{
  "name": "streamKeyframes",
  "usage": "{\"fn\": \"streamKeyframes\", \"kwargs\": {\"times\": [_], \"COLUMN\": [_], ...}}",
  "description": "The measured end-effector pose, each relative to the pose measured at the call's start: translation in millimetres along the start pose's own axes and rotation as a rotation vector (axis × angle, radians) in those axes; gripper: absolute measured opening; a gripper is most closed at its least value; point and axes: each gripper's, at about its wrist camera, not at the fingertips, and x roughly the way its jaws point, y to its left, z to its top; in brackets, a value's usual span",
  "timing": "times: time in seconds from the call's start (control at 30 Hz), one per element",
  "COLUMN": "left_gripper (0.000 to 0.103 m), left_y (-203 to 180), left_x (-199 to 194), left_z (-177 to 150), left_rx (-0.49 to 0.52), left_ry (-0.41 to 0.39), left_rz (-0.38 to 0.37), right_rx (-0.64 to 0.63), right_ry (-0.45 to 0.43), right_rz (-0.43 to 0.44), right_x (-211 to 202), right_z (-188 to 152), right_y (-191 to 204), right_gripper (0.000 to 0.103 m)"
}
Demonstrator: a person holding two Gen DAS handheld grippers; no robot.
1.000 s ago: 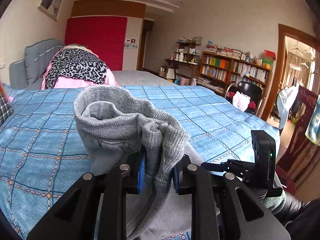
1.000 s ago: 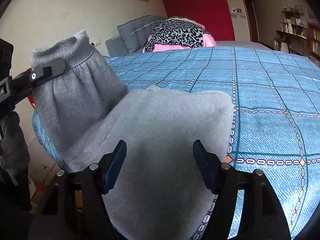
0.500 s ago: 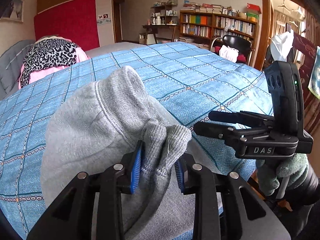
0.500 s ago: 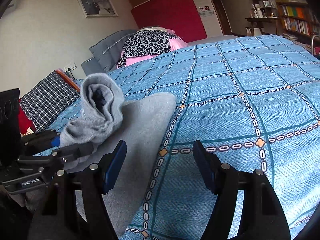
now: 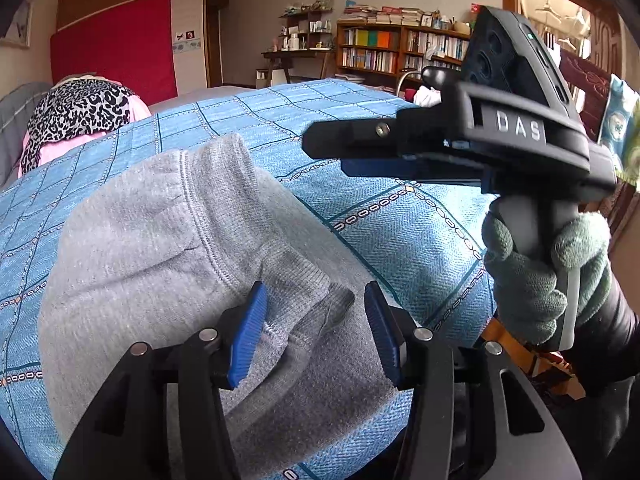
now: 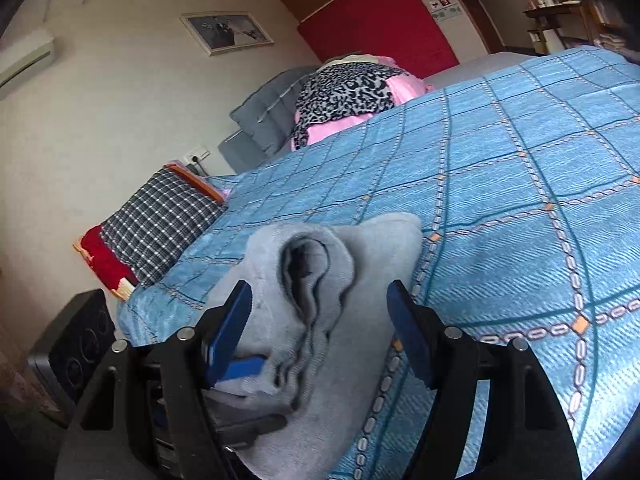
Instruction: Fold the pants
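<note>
Grey sweatpants (image 5: 160, 248) lie folded in a heap on the blue checked bedspread (image 5: 400, 232), near its front edge. My left gripper (image 5: 314, 330) is low over them. Its jaws are opening, and the ribbed cuff (image 5: 304, 280) lies loose between the blue pads (image 5: 248, 332), not pressed. In the right wrist view my right gripper (image 6: 320, 332) stands open and is still widening. The pants (image 6: 340, 380) lie under it, with the cuff's open end (image 6: 308, 268) facing the camera. In the left wrist view the right gripper (image 5: 332, 156) hovers over the bed, held by a gloved hand (image 5: 536, 280).
A leopard-print and pink pile (image 5: 76, 116) and grey pillows (image 6: 268, 120) sit at the bed's far end. A plaid cushion (image 6: 160, 224) lies beside the bed's left edge. Bookshelves (image 5: 400, 52) and a doorway (image 5: 568, 40) stand beyond the bed.
The left gripper came down with the cuff, laid it on the folded pants and opened off it. The right gripper swung closer over the pants and widened slightly.
</note>
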Motion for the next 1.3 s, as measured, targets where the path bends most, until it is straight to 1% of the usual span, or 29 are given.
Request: {"fn": "streamKeyframes", "kwargs": {"times": [0.03,0.13,0.33,0.37,0.43,0.5,0.53,0.63,0.67,0.73,0.83,0.9,0.97,1.03,1.1,1.2,1.23,1.3], "left_gripper": [0.050,0.050,0.050,0.050,0.050,0.050,0.050,0.050,0.050,0.050,0.050,0.050,0.050,0.050,0.050,0.051,0.051,0.051], "left_y": [0,-1,-4,-3,-1,1,1,0,0,-2,-12,-17,-19,-18,-17,-9,-4,9], "left_x": [0,-3,-6,-6,-6,-6,-7,-7,-6,-5,0,6,13,19,17,5,-3,-18], "left_z": [-2,-7,-14,-14,-15,-14,-14,-10,-6,-1,7,8,6,2,-1,2,3,7], "left_rx": [-0.008,-0.011,0.000,0.000,-0.001,-0.003,-0.005,-0.004,-0.001,0.008,0.030,0.045,0.060,0.058,0.051,0.017,-0.001,-0.030], "left_ry": [-0.004,-0.017,-0.038,-0.040,-0.044,-0.047,-0.047,-0.053,-0.056,-0.062,-0.057,-0.049,-0.043,-0.043,-0.048,-0.041,-0.047,-0.076], "left_rz": [-0.004,-0.009,-0.017,-0.020,-0.025,-0.031,-0.035,-0.045,-0.050,-0.062,-0.083,-0.100,-0.093,-0.095,-0.105,-0.122,-0.120,-0.081], "right_rx": [-0.004,-0.030,-0.008,-0.011,-0.019,-0.029,-0.041,-0.085,-0.099,-0.126,-0.116,-0.062,-0.023,0.002,0.005,-0.006,-0.012,-0.028], "right_ry": [0.004,0.043,0.151,0.161,0.197,0.216,0.207,0.152,0.134,0.103,0.087,0.104,0.127,0.133,0.119,0.115,0.113,0.103], "right_rz": [0.009,0.007,0.025,0.005,-0.021,-0.060,-0.065,-0.088,-0.099,-0.147,-0.205,-0.214,-0.222,-0.211,-0.191,-0.193,-0.196,-0.203], "right_x": [4,27,79,87,101,108,107,90,84,76,73,76,83,87,87,85,84,81], "right_z": [5,17,30,30,29,27,24,27,29,32,34,32,26,19,16,16,15,15], "right_y": [2,8,6,4,3,3,4,16,20,27,19,1,-17,-30,-34,-31,-30,-26], "right_gripper": [0.083,0.083,0.082,0.079,0.051,0.042,0.037,0.030,0.029,0.028,0.028,0.028,0.028,0.028,0.028,0.030,0.031,0.035]}}
